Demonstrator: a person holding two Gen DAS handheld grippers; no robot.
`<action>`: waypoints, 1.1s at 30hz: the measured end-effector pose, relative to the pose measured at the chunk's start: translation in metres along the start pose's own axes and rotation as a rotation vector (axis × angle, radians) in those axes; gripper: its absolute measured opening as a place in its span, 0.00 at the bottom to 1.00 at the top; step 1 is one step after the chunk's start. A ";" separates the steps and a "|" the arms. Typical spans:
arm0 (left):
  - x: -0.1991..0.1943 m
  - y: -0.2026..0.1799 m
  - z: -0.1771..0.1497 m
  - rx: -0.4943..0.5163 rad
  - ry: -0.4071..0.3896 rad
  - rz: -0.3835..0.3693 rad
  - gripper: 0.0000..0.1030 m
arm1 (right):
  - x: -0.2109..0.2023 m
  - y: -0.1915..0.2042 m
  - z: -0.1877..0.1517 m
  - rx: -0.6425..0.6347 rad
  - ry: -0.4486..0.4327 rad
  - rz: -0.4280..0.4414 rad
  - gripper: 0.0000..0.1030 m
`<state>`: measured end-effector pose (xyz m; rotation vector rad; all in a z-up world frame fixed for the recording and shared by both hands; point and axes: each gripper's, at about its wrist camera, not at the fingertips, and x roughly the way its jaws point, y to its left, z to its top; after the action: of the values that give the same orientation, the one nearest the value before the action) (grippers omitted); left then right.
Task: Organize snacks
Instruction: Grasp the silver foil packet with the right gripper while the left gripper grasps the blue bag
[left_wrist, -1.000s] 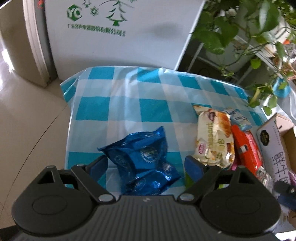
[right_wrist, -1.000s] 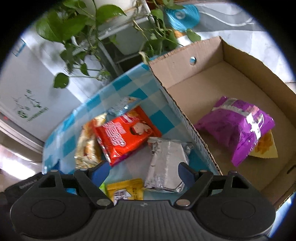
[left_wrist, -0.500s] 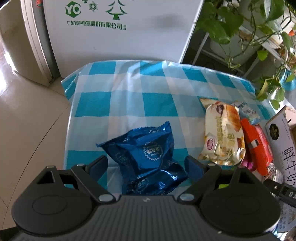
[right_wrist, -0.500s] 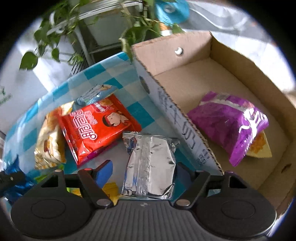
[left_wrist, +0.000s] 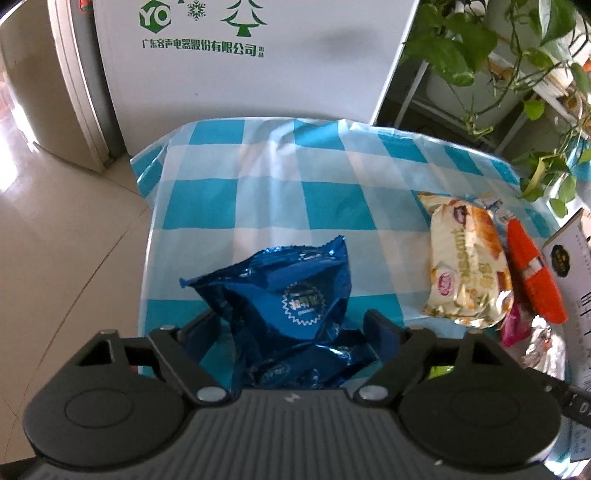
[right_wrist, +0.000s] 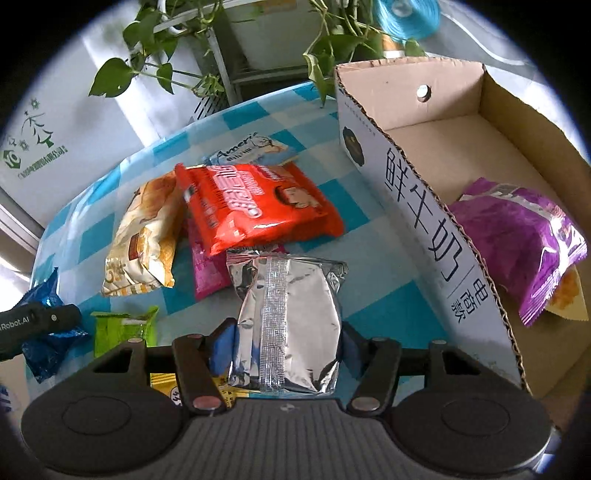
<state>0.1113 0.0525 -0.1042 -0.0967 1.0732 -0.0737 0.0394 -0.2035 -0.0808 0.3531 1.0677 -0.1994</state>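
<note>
Right wrist view: the right gripper (right_wrist: 286, 345) has closed in on the silver foil packet (right_wrist: 286, 325), its blue pads pressed to the packet's two long edges at the lower centre of the frame. The cardboard box (right_wrist: 413, 206) stands just to the right, already holding a purple snack bag (right_wrist: 517, 240) over a yellow packet. The foil looks slick and puffy, so I judge it could squirt out of a light pinch, or burst under a hard one. The box's near wall rises high beside the packet (its corrugated rim is right in the path), and a low carry could catch the packet on it and knock it loose.

In the left wrist view, the left gripper (left_wrist: 291, 332) holds a crumpled blue snack bag (left_wrist: 295, 306) at the lower centre, pads narrow against its creased sides. Only the bag's near end appears clamped, so the free end may sag or slide out. The red packet (right_wrist: 255, 206), bread packet (right_wrist: 144, 236) and green packet (right_wrist: 125, 328) lie crowded on the checked worktop (left_wrist: 258, 199), and a swinging bag could drag them off.
</note>
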 end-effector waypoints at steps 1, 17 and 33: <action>0.001 -0.002 -0.001 0.017 0.001 0.002 0.89 | 0.001 0.001 0.000 0.000 0.001 0.002 0.69; 0.014 -0.019 -0.003 0.068 0.021 0.075 1.00 | 0.013 0.031 -0.005 -0.118 -0.015 -0.057 0.88; 0.004 -0.009 0.004 0.007 -0.025 0.070 0.69 | 0.008 0.022 -0.003 -0.083 -0.021 -0.069 0.72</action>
<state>0.1165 0.0430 -0.1043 -0.0538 1.0502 -0.0127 0.0478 -0.1817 -0.0846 0.2395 1.0651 -0.2190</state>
